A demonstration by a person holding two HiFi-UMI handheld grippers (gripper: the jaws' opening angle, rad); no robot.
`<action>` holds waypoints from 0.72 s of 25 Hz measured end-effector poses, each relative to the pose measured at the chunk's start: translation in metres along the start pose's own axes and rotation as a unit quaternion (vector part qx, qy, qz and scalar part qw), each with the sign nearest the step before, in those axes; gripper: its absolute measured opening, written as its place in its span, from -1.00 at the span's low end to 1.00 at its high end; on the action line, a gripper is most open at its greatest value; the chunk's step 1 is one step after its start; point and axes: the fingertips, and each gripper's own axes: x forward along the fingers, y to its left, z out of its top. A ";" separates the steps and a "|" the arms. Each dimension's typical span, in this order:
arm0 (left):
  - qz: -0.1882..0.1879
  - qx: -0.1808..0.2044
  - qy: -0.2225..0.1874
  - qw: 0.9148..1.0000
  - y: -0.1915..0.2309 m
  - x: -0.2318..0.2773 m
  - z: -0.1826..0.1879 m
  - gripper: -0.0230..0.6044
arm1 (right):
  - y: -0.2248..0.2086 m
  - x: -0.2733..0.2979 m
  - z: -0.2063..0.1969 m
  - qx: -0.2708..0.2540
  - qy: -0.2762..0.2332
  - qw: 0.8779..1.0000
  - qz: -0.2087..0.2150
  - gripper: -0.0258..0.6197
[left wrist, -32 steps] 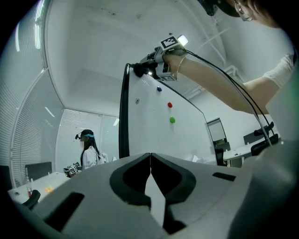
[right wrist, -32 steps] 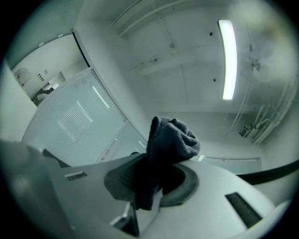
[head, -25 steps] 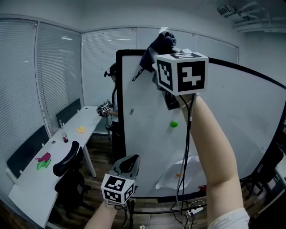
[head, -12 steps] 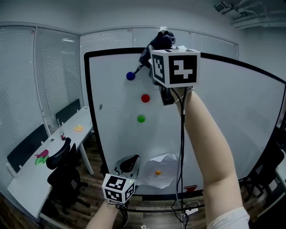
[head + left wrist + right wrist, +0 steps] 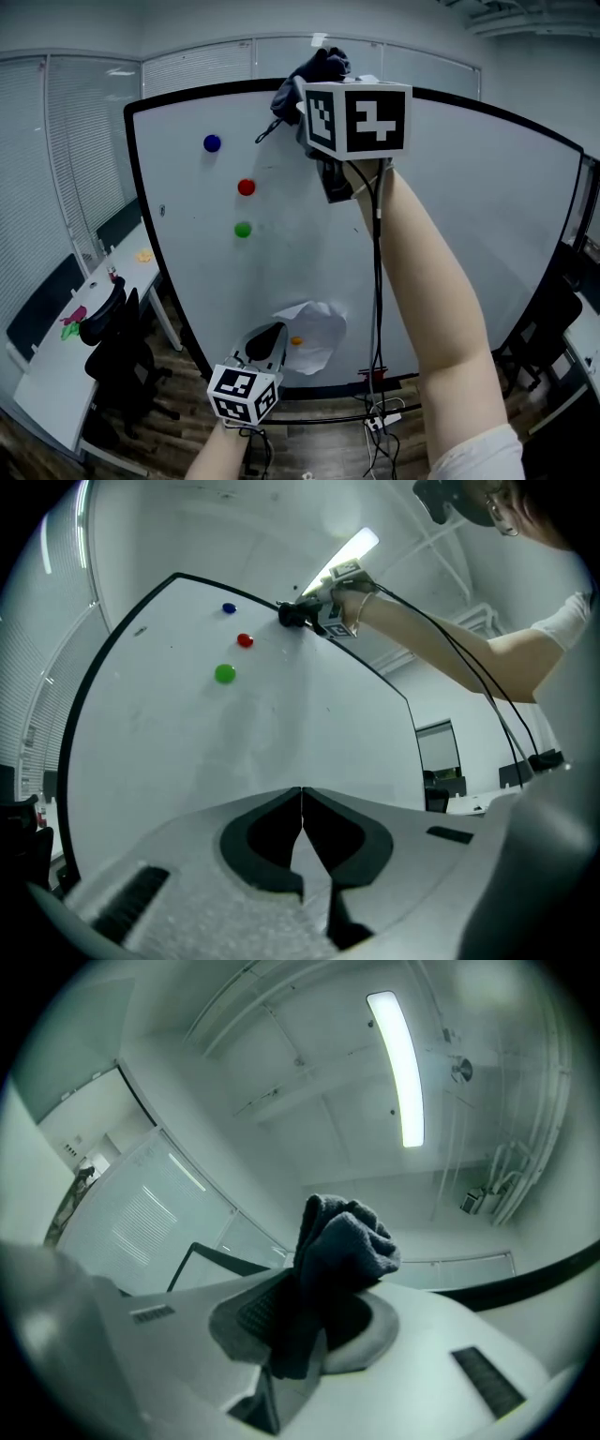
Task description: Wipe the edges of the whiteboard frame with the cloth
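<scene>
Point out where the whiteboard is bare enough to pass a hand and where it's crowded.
Bare: the stretch of white whiteboard between the raised arm and the black frame's right edge, and the band between the green round magnet and the white paper sheet. Crowded: upper left, with the blue magnet and red magnet, and the top edge by the dark cloth.

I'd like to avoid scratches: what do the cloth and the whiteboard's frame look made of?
The cloth looks like soft, matte, dark fabric, maybe terry or microfibre: it bunches in thick, fuzzy folds in the right claw. The frame is a narrow, smooth black band, probably painted metal or plastic; the views don't show which.
</scene>
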 end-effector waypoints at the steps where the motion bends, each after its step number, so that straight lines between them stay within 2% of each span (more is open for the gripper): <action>1: -0.006 0.000 0.004 1.000 -0.002 0.002 -0.002 -0.87 | -0.002 -0.001 -0.001 -0.006 0.002 1.000 -0.005 -0.71; 6: -0.031 -0.005 0.012 0.999 -0.009 0.011 -0.008 -0.87 | -0.016 -0.005 -0.004 -0.004 0.003 1.000 -0.010 -0.71; 12: -0.041 0.001 0.015 0.999 -0.019 0.014 -0.011 -0.87 | -0.031 -0.016 -0.009 0.001 0.008 1.000 -0.018 -0.68; 18: -0.044 -0.016 0.016 0.999 -0.036 0.030 -0.017 -0.87 | -0.053 -0.022 -0.018 0.022 0.015 1.000 -0.011 -0.65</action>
